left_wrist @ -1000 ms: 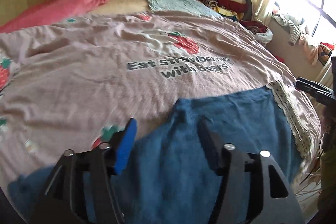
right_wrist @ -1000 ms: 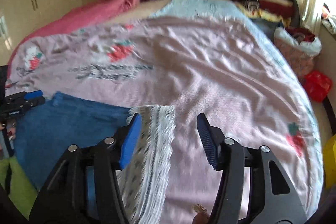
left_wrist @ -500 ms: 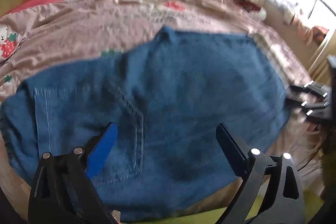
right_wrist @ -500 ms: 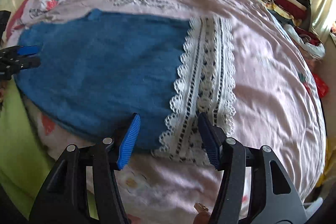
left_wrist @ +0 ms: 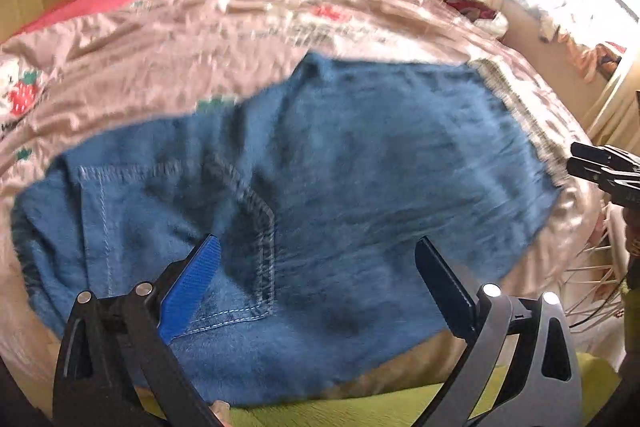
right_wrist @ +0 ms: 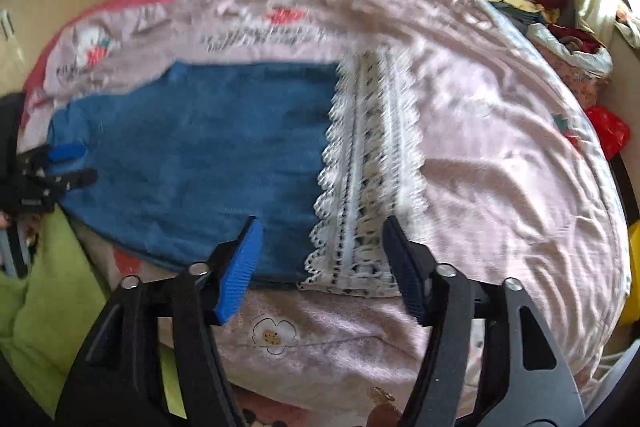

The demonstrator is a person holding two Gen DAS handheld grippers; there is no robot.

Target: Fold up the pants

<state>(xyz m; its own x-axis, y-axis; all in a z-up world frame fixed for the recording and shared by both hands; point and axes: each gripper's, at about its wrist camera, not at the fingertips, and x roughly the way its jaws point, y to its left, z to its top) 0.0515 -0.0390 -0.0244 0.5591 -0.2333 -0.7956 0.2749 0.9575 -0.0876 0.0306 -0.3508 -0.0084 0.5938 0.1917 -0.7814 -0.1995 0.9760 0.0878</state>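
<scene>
Both grippers hang open and empty over the pants (left_wrist: pixel 320 187), which lie flat across the bed's (right_wrist: pixel 500 147) near edge, long axis nine-to-three; left gripper (left_wrist: pixel 316 283) over the pocket end, right gripper (right_wrist: pixel 322 263) over the lace cuff (right_wrist: pixel 368 179).

Printed lettering on the bedspread (left_wrist: pixel 304 31) smeared unreadable at 12 o'clock, right gripper (left_wrist: pixel 576 163) cropped at 3 o'clock, lace hem (right_wrist: pixel 372 179) motion-blurred.
</scene>
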